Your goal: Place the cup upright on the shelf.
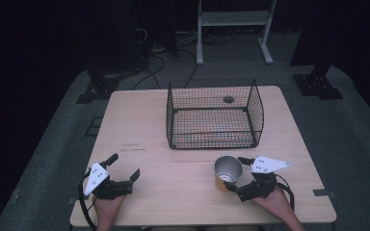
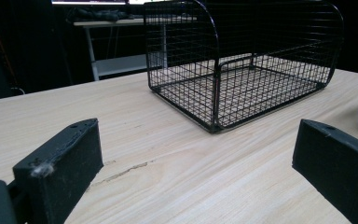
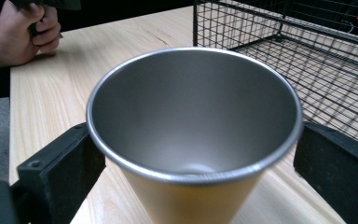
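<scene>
Right gripper view, upright steel-lined yellow cup (image 3: pixel 193 140) between gripper (image 3: pixel 193 172) jaws, grasp uncertain

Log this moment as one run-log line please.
right claw: jaws around upright yellow steel-lined cup, grip unclear | left claw: open, empty | black wire basket: empty, behind cup | wooden table

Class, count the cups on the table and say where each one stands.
1. The cup stands upright on the table, in front of the wire basket, between the right gripper's jaws.
</scene>
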`<state>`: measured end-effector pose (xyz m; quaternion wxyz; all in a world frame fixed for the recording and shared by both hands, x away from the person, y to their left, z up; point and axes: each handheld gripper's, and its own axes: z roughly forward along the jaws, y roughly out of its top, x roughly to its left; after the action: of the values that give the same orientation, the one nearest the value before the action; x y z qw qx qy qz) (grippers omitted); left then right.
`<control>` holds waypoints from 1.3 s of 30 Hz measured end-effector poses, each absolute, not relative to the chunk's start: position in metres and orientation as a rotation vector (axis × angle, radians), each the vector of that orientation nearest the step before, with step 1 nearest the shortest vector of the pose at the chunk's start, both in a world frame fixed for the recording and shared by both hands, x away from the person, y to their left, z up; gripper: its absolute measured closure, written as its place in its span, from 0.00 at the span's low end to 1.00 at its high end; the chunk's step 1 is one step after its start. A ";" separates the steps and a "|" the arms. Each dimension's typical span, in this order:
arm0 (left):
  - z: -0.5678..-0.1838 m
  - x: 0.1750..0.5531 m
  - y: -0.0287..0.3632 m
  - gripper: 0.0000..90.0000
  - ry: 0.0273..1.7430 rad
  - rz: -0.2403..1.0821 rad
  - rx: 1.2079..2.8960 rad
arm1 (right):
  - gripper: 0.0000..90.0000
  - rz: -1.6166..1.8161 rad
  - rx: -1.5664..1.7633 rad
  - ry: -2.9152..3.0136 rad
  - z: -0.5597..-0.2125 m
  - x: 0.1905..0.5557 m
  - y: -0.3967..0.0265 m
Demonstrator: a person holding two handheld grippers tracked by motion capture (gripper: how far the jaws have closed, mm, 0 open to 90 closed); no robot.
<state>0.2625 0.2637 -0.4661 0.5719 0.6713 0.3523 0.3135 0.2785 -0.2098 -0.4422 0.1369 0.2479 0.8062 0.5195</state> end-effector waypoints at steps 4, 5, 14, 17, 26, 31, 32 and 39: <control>-0.466 0.263 0.264 0.01 0.826 0.735 1.575 | 0.02 1.509 0.710 2.330 -0.442 0.279 -0.205; -0.466 0.262 0.264 0.01 0.826 0.734 1.574 | 0.02 1.511 0.710 2.328 -0.442 0.279 -0.204; -0.466 0.263 0.264 0.01 0.827 0.734 1.574 | 0.02 1.520 0.711 2.326 -0.445 0.283 -0.199; -0.466 0.263 0.264 0.01 0.828 0.734 1.574 | 0.02 1.525 0.712 2.328 -0.445 0.285 -0.196; -0.466 0.262 0.264 0.01 0.827 0.733 1.572 | 0.07 1.526 0.701 2.336 -0.446 0.287 -0.194; -0.466 0.263 0.265 0.01 0.827 0.733 1.572 | 0.11 1.545 0.689 2.337 -0.445 0.287 -0.195; -0.466 0.263 0.265 0.01 0.827 0.733 1.572 | 0.11 1.543 0.688 2.343 -0.444 0.286 -0.196; -0.466 0.263 0.264 0.01 0.828 0.733 1.572 | 0.11 1.555 0.695 2.365 -0.442 0.287 -0.200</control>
<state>0.2626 0.2643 -0.4662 0.5727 0.6706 0.3530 0.3127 0.2872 -0.2000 -0.4419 0.1133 0.2370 0.8063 0.5300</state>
